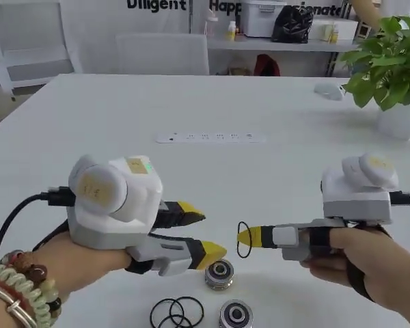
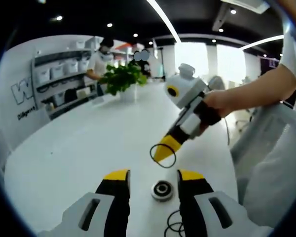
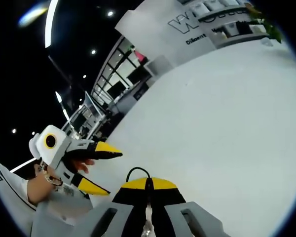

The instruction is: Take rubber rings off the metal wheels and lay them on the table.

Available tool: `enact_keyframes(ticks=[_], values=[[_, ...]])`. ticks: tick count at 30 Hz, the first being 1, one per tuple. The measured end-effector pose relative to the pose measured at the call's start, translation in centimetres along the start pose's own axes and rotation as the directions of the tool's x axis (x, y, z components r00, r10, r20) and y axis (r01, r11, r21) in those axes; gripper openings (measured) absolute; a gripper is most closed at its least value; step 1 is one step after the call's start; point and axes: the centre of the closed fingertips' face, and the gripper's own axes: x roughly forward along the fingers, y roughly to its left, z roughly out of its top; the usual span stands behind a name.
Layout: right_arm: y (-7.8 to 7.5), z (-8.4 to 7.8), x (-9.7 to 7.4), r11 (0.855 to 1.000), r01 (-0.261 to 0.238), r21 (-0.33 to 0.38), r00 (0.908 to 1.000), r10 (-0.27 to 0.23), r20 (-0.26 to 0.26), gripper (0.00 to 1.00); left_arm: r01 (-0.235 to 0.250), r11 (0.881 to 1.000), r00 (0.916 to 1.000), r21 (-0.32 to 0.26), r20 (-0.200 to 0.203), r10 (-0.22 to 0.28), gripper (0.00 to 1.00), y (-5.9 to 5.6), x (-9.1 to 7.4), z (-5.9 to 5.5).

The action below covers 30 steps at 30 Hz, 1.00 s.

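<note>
**A:** Starting left of the upper wheel [image 1: 219,273], how far along is this?

**B:** Down and to the left of that wheel, a few laid rings [image 1: 176,313] overlap on the counter [image 1: 123,116], so part of the job looks done. The left gripper [image 1: 203,232] hovers just up-left of the wheel, jaws apart and holding nothing.

**A:** And on the wheel's right?

**B:** Just up-right of it, the right gripper [image 1: 244,237] has its jaws together on the held ring [image 1: 238,242], which is clear of the counter and not yet laid down. A second wheel [image 1: 236,316] sits just below the upper one. I can't tell whether either wheel still wears a ring.
</note>
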Motion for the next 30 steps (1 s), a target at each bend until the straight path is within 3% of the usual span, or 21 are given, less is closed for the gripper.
enact_keyframes(ticks=[4,10,13,17,22,30], values=[[0.2,0.7,-0.5,1.0,-0.001,0.003,0.9995,0.001,0.032,0.0,0.029,0.998,0.9993,0.052,-0.025,-0.028,0.41,-0.7,-0.3,0.1],[1.0,1.9,-1.3,1.0,-0.017,0.021,0.9949,0.015,0.1,0.0,0.058,0.997,0.9982,0.057,-0.013,-0.058,0.43,-1.4,-0.7,1.1],[1.3,2.5,-1.7,0.999,-0.028,0.033,0.991,0.023,0.132,0.0,0.086,0.994,0.9961,0.068,-0.027,-0.084,0.43,-1.7,-1.3,1.2],[1.7,3.3,-2.0,0.998,-0.044,0.043,0.9854,0.037,0.166,0.0,0.082,0.993,0.9962,0.085,-0.037,-0.079,0.47,-1.3,-2.5,1.8],[2.0,3.9,-2.3,0.997,-0.058,0.046,0.9802,0.048,0.192,0.0,0.07,0.995,0.9975,0.074,-0.004,-0.07,0.5,-1.2,-4.8,3.1],[2.4,4.8,-2.8,0.996,-0.079,0.05,0.9706,0.066,0.231,0.0,0.014,0.992,0.9998,0.123,-0.018,-0.012,0.56,-0.8,-8.6,3.5]])
